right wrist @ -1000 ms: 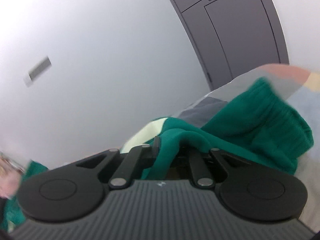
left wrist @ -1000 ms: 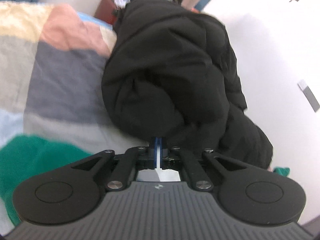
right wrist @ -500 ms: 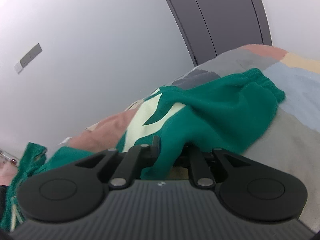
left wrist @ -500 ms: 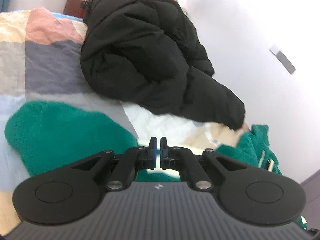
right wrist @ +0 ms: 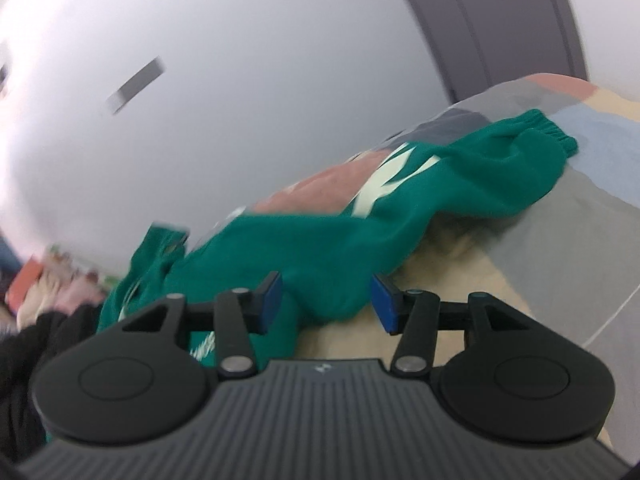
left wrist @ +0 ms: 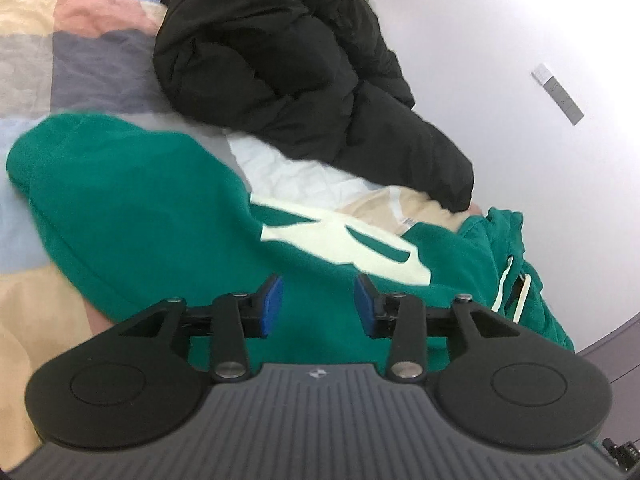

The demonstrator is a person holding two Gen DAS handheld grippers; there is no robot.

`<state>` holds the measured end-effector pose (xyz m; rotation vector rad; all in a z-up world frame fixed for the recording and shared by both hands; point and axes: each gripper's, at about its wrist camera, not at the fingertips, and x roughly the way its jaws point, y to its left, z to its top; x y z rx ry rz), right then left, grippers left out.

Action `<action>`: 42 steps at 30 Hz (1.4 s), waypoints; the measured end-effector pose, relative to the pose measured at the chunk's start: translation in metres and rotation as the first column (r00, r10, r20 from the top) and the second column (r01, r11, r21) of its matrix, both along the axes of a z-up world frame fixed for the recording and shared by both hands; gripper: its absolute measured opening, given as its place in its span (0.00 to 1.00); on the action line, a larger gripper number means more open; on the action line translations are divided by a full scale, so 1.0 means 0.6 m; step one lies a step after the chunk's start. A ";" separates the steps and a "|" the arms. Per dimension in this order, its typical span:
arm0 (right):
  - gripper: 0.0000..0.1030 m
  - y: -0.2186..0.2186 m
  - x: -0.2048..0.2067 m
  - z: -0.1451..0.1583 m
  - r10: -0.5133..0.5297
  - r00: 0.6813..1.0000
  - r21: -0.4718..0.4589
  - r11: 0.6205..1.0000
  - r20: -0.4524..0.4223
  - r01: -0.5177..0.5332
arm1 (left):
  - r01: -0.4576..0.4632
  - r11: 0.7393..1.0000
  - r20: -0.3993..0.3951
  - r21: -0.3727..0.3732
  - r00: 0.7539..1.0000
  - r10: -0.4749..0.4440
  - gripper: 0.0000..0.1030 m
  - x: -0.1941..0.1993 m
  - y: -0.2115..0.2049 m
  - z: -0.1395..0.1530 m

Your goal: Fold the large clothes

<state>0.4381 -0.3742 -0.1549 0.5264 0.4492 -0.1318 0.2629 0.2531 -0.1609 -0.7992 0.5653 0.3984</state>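
Note:
A green sweatshirt (left wrist: 160, 216) with a pale cream emblem (left wrist: 344, 240) lies spread on the patchwork bedspread (left wrist: 80, 56). My left gripper (left wrist: 318, 304) hovers just over its near part, jaws opening, with no cloth pinched between the blue pads. In the right wrist view the same green sweatshirt (right wrist: 400, 216) stretches away, one cuffed sleeve (right wrist: 548, 136) at the far right. My right gripper (right wrist: 326, 300) is over its near fold, jaws opening; the cloth lies below and between the pads but is not pressed.
A black puffer jacket (left wrist: 288, 60) is heaped at the head of the bed against the white wall (left wrist: 520, 20), and shows dark at the left in the right wrist view. A grey door (right wrist: 500, 20) stands beyond the bed. Green drawstring fabric (left wrist: 516, 276) bunches by the wall.
Both grippers went from shut to open. The right one let go of the green cloth it held and pulled back. The left swung from the black jacket to over the sweatshirt.

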 end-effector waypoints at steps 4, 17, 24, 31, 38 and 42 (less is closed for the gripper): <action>0.51 0.043 -0.021 0.000 0.112 0.992 0.021 0.994 -0.064 -0.111 | -0.035 0.995 -0.041 -0.097 0.999 0.031 0.52 -0.011 0.012 -0.020; 0.79 0.127 -0.022 -0.029 0.275 0.948 0.075 0.961 -0.159 -0.266 | -0.249 0.888 -0.054 -0.387 0.967 0.247 0.59 -0.069 0.081 -0.065; 0.79 0.138 -0.006 -0.055 0.276 0.932 0.071 0.961 -0.234 -0.267 | -0.262 0.877 -0.089 -0.402 0.965 0.248 0.59 -0.063 0.079 -0.072; 0.80 0.155 0.005 -0.070 0.293 0.918 0.092 0.956 -0.266 -0.279 | -0.228 0.866 -0.134 -0.446 0.973 0.187 0.65 -0.084 0.060 -0.068; 0.82 0.174 0.021 -0.071 0.292 0.918 0.063 0.956 -0.269 -0.286 | -0.252 0.860 -0.136 -0.443 0.967 0.213 0.65 -0.075 0.068 -0.085; 0.79 0.179 0.028 -0.074 0.294 0.917 0.054 0.955 -0.271 -0.290 | -0.342 0.828 -0.104 -0.443 0.938 0.332 0.64 -0.071 0.098 -0.094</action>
